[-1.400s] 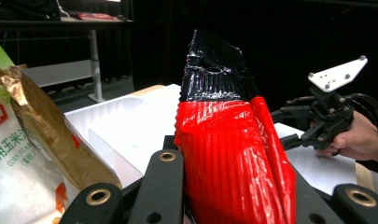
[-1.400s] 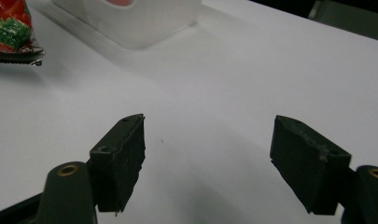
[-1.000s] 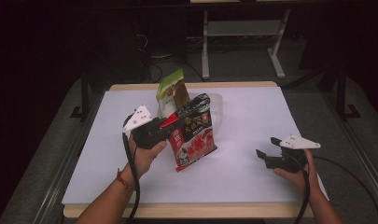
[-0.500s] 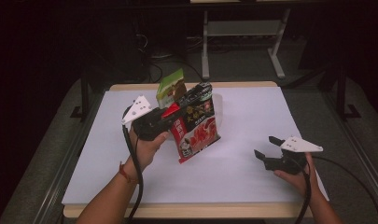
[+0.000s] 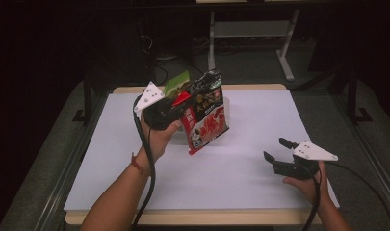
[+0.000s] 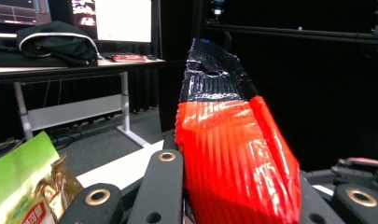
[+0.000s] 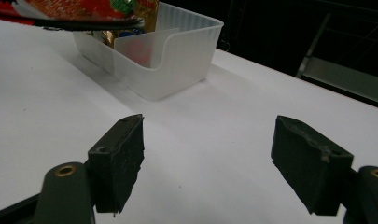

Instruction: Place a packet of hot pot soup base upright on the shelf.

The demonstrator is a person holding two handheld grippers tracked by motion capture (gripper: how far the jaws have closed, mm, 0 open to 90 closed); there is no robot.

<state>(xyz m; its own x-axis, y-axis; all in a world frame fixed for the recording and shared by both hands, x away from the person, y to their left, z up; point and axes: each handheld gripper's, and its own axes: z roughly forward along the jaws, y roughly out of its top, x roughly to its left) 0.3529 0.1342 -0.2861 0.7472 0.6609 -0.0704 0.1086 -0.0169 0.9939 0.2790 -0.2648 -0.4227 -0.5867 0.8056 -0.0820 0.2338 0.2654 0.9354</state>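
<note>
My left gripper (image 5: 204, 85) is shut on the top edge of a red and black snack packet (image 5: 207, 120), which hangs upright above the white table (image 5: 269, 115). In the left gripper view the packet (image 6: 233, 140) stands between the two jaws. A green packet (image 5: 175, 83) stands just behind it, also at the lower left of that view (image 6: 23, 182). A clear plastic bin (image 7: 177, 60) sits under and behind the held packet, and holds the green packet. My right gripper (image 5: 275, 148) rests low at the table's right, open; its jaws (image 7: 207, 163) have just closed slightly with nothing between them.
A desk with monitors and a dark bundle (image 6: 56, 39) stands beyond the table's far edge. Metal table legs (image 5: 214, 29) rise behind. White tabletop stretches between the bin and the right gripper.
My left hand has lifted the red packet higher and a little farther back, turning it more upright. The right hand has stayed put.
</note>
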